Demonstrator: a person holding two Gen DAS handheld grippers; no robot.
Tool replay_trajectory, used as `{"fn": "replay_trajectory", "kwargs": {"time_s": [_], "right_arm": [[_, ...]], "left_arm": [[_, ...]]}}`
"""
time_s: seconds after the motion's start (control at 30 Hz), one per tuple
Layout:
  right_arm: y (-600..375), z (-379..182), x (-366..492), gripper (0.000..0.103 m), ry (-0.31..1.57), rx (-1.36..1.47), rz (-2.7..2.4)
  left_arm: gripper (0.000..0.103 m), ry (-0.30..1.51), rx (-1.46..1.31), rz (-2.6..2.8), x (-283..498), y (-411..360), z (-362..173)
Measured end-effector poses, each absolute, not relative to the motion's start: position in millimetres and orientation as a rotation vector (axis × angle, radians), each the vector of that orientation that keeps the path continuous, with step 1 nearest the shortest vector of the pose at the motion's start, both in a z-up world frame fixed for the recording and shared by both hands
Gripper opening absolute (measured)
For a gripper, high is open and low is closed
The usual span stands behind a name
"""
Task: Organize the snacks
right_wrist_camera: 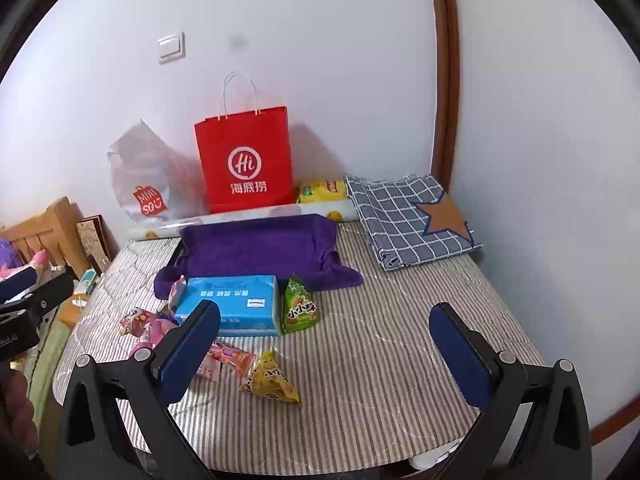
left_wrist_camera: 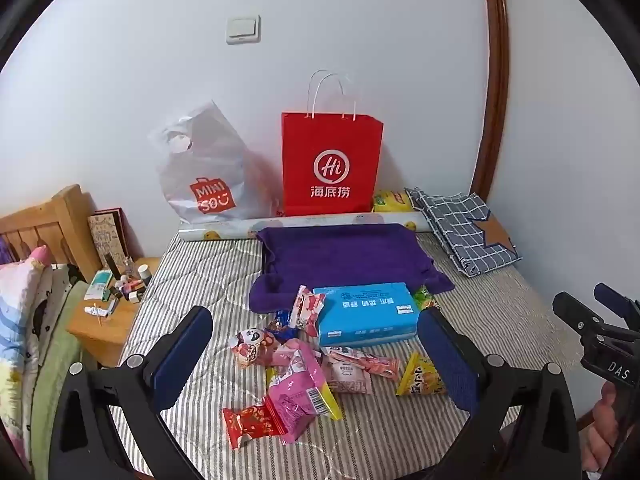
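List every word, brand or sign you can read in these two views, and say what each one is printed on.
"Hi" and "海底捞": red paper bag.
"MINISO": white plastic bag.
"DAS": body of the right gripper.
"小小酥": green triangular snack packet.
Print on the blue tissue pack and the other snack wrappers: too small or blurred to read.

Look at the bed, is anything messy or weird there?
Yes. The snack packets lie scattered on the striped bed cover, some overlapping, beside the blue tissue pack. The purple towel hangs crookedly over its tray. Nothing looks torn or spilled.
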State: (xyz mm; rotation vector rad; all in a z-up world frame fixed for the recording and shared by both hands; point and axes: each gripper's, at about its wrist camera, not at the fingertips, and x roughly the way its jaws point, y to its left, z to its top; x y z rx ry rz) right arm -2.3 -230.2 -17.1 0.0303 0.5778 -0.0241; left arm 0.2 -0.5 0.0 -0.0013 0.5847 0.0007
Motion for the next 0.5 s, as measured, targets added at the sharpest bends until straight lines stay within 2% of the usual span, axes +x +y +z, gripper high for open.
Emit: {"fn": "replay_trajectory", "kwargs": {"time_s": [0.5], "right_arm": [[-221.2, -6.4, -13.4, 0.103, 0.547, 0.011, -0.006]], "left_arm": [[0.103, 0.557, -0.047, 0.005, -5.9, 7.0, 6.1]]}}
